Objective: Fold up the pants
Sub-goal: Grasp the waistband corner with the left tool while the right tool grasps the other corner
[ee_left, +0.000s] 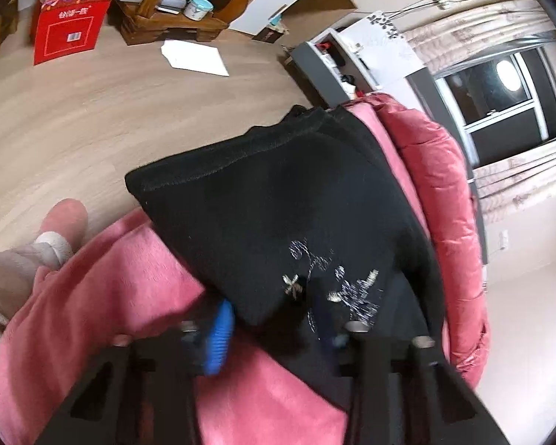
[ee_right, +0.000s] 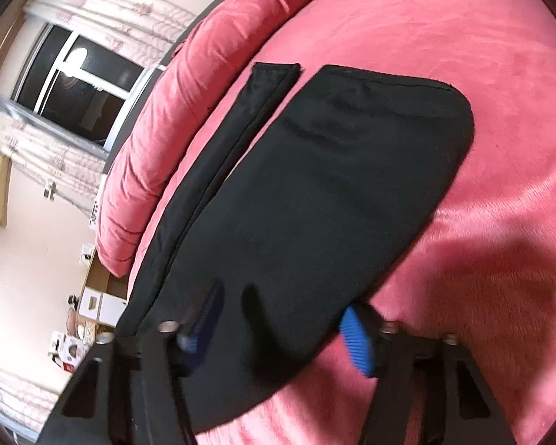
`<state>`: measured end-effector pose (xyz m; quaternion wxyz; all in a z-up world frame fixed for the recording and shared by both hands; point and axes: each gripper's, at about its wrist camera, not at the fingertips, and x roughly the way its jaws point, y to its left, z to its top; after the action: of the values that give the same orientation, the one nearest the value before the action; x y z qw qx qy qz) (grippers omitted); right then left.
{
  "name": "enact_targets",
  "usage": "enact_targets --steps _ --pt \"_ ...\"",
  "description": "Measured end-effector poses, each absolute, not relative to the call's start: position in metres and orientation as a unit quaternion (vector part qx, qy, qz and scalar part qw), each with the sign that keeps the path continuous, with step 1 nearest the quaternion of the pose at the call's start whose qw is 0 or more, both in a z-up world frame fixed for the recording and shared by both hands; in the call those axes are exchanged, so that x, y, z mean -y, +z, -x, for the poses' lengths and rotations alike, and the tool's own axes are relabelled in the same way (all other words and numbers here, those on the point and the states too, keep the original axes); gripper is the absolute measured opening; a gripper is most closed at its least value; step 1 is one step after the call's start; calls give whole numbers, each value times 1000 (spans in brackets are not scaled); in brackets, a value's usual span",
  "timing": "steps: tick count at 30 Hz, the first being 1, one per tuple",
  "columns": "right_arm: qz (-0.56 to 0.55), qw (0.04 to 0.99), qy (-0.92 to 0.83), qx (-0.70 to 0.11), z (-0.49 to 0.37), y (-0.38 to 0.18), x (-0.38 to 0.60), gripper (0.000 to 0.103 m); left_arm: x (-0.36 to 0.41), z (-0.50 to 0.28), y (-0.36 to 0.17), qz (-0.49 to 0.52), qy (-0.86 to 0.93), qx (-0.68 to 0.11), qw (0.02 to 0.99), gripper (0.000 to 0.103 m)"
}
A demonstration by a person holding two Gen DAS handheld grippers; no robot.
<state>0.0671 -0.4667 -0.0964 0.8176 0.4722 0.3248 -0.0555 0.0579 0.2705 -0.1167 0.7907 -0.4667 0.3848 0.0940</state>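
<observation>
- Folding is under way: the black pants lie on the pink bed, one panel doubled over, with a narrower strip beside it near the rolled quilt.
- Your right gripper stands wide apart, blue pads either side of the near edge, holding nothing. Close carelessly and you may catch only the top layer, so the fold splits as you lift.
- Your left gripper also looks spread around the embroidered corner; one pad is half hidden by cloth, so I cannot tell whether it pinches anything.
- Motion blur suggests speed; a quick drag across the plush blanket could bunch the cloth and skew the edges.
- Your bare hand rests near the bed's edge; pulling that way could slide the pants toward the floor.
</observation>
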Motion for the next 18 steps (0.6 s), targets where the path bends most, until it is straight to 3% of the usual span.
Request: enact_targets --steps 4,6,18 --pt "-519 791 -60 -319 -69 -106 484 25 -265 -66 -110 408 98 -407 812 16" --pt "-527 786 -67 -317 -70 -106 489 18 -262 -63 -104 394 97 -408 817 9" --pt "-435 842 -77 -311 -56 -59 486 14 -265 -22 -65 381 58 -396 834 7"
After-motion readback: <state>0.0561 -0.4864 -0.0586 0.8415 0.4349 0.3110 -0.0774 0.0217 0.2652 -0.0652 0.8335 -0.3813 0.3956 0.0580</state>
